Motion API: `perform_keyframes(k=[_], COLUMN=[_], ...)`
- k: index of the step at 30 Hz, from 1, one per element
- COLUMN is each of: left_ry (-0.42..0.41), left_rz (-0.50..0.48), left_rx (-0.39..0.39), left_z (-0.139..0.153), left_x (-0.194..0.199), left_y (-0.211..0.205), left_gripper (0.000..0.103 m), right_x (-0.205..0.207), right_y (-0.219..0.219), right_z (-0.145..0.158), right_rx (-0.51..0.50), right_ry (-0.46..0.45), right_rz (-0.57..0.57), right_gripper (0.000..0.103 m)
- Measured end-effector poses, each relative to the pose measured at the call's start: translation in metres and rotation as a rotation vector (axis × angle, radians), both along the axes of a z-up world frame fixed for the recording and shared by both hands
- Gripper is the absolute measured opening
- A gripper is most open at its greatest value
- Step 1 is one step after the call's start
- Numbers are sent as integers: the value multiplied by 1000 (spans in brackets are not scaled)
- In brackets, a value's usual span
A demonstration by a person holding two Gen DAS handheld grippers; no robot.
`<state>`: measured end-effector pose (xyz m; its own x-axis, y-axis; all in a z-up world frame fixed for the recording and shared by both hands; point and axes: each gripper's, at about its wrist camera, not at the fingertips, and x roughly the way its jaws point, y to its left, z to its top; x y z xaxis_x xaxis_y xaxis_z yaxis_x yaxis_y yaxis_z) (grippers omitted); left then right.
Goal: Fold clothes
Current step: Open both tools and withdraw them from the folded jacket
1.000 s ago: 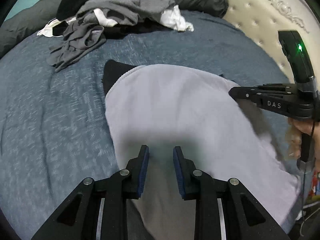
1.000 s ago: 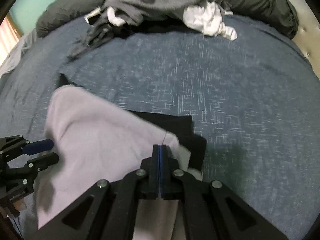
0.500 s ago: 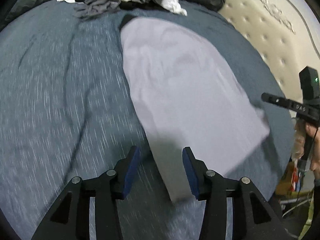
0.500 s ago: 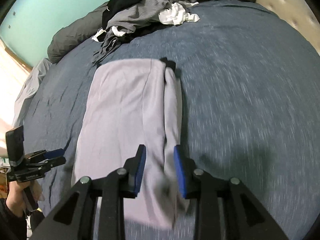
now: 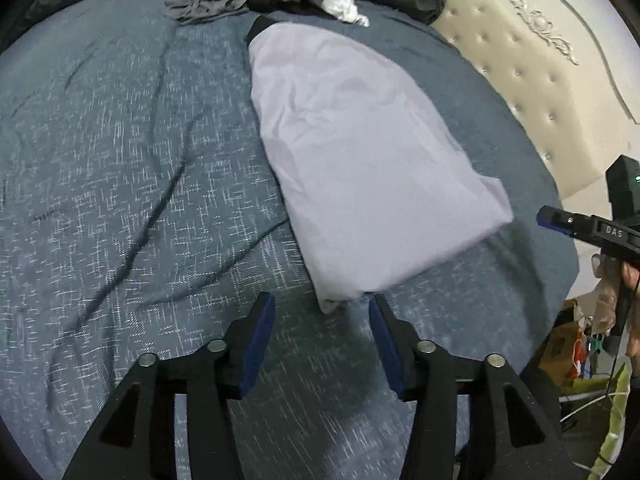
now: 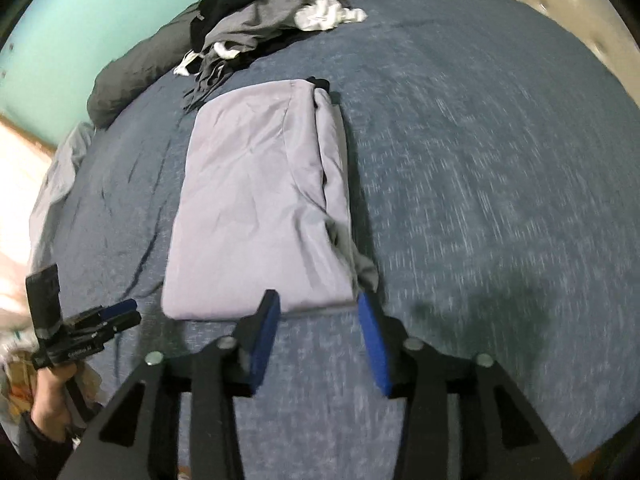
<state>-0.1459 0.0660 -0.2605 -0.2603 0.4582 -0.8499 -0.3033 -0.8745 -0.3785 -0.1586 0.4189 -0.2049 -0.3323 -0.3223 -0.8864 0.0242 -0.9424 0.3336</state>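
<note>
Bed: wide mattress under a dark blue bedspread flecked with white (image 5: 132, 168), creased on its left half in the left wrist view.
Headboard: cream tufted padding with carved trim (image 5: 532, 60), along the bed's far right edge.
Pillow: long dark grey bolster (image 6: 132, 76) at the far end of the bed.
Clothes pile: crumpled grey, black and white garments (image 6: 272, 12) heaped at the far end, apart from the folded piece.
Task garment: pale lilac cloth folded to a long rectangle (image 6: 256, 204), flat on the bedspread mid-bed, near edge just ahead of both tools, a black scrap peeking out at its far corner.
Left gripper (image 5: 322, 316): black frame, blue-padded fingers (image 5: 262, 332) spread about halfway, just opened further, nothing between them; near corner of the cloth just beyond the tips.
Right gripper (image 6: 316, 308): blue-padded fingers (image 6: 372, 344) apart at a moderate gap, just opened further, empty; hem of the cloth just past the tips.
</note>
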Motion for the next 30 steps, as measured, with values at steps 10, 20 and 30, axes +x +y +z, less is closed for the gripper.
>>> perform_keyframes(k=[10,20,30], left_ry=[3,-46,-106], left_rz=[22,95,86], left_rx=[17,24,-15], left_z=[4,-19,-42], left_x=[0,-25,-34], left_y=[-12,-1,25], left_gripper=[60,65,66], right_x=[5,-34,-45], right_y=[-4,-23,-12], right_z=[9,-21,-85], right_rx=[-1,-29,1], right_ry=[84,65,-38], right_rz=[-47,91,152], right_gripper=[45,15,5])
